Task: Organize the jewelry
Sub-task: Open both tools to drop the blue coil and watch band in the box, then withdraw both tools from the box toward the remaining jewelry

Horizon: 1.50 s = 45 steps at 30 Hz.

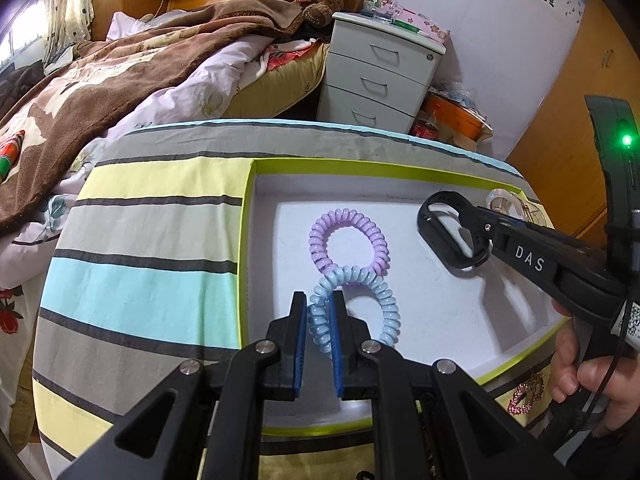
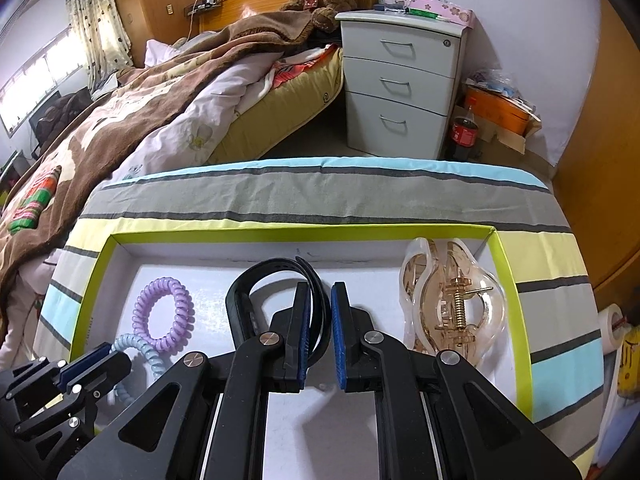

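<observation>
A white tray with a lime-green rim (image 1: 320, 165) (image 2: 296, 233) lies on a striped cloth. In it a purple coil hair tie (image 1: 348, 240) (image 2: 164, 314) rests flat. My left gripper (image 1: 320, 300) (image 2: 94, 362) is shut on a light blue coil hair tie (image 1: 354, 308) (image 2: 138, 350), which touches the purple one. My right gripper (image 2: 320, 292) (image 1: 474, 226) is shut on a black wristband (image 2: 256, 284) (image 1: 444, 228), held just over the tray floor. A clear amber hair claw (image 2: 448, 300) (image 1: 508, 204) lies at the tray's right end.
The striped cloth (image 1: 152, 240) covers a small table. A pink rhinestone piece (image 1: 526, 396) lies outside the tray near a hand (image 1: 580, 376). Beyond stand a bed with a brown blanket (image 2: 132, 104), a white drawer unit (image 2: 400, 80) and a cola bottle (image 2: 464, 134).
</observation>
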### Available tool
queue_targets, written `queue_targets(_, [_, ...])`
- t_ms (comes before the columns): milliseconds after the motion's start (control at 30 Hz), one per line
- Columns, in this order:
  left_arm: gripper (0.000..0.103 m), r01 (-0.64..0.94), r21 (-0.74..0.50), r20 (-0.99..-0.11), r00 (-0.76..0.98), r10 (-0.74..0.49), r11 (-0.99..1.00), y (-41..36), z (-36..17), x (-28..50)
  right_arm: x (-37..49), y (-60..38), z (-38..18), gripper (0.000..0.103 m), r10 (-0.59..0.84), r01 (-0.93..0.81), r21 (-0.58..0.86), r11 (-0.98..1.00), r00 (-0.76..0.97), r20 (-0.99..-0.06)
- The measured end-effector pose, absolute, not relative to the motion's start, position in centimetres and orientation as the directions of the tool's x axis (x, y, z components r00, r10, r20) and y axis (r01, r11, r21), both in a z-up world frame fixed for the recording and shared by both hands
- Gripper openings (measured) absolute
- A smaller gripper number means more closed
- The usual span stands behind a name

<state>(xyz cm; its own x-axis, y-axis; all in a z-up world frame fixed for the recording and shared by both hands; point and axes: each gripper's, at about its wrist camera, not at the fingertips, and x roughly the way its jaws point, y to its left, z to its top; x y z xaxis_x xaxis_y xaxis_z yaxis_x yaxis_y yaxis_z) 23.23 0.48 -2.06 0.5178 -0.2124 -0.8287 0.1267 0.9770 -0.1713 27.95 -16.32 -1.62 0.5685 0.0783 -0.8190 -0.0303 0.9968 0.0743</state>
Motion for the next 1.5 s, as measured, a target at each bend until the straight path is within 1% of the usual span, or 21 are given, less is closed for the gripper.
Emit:
queue_targets(433, [0.013,0.125,-0.158,-0.833,0.515,-0.201,0.979,0.3,-2.1,23.3,28.0,-16.5,-1.4,0.011,0.073,-0.026,0.071,0.997,0.571,-0.818])
queue_targets(500, [0.015,0.127,-0.157,-0.833,0.516,-0.201,0.979,0.3,-2.0,23.2,28.0,-16.5,-1.2,0.011,0.079,-0.031,0.074,0.997,0.574,-0.815])
queue_targets(633, [0.025,0.135,-0.164,-0.830,0.517,-0.211,0.977,0.2,-1.9,23.2,27.8,-16.5,-1.1,0.016,0.085,-0.038,0.077,0.996,0.580,-0.810])
queue_targets(733, [0.033,0.134,-0.161,-0.827,0.522,-0.207,0.978,0.2,-1.7,23.0,27.6,-16.5,-0.9,0.017,0.085,-0.040,0.076,0.996,0.589,-0.804])
queue_targets(833, [0.037,0.129,-0.161,-0.824,0.529,-0.205,0.979,0.3,-1.4,22.8,27.3,-16.5,-0.5,0.019,0.084,-0.040,0.076,0.996,0.595,-0.799])
queue_targets(1067, [0.043,0.130,-0.155,-0.814,0.545,-0.201,0.979,0.3,-0.5,22.1,26.4,-16.4,0.4,0.020,0.086,-0.046,0.073,0.996,0.613,-0.786])
queue_targets(1400, [0.046,0.139,-0.156,-0.801,0.561,-0.207,0.978,0.3,0.7,20.9,24.4,-16.4,1.6,0.021,0.108,-0.065,0.087,0.994,0.634,-0.766])
queue_targets(1433, [0.047,0.142,-0.155,-0.799,0.564,-0.209,0.978,0.4,0.9,20.7,24.0,-16.5,1.8,0.024,0.114,-0.071,0.090,0.993,0.638,-0.762])
queue_targets(1467, [0.047,0.146,-0.157,-0.795,0.568,-0.213,0.977,0.4,1.1,20.4,23.7,-16.5,2.0,0.031,0.118,-0.074,0.091,0.993,0.641,-0.759])
queue_targets(1500, [0.048,0.152,-0.160,-0.791,0.571,-0.219,0.975,0.5,1.3,20.1,23.1,-16.8,2.2,0.035,0.125,-0.077,0.098,0.992,0.648,-0.751])
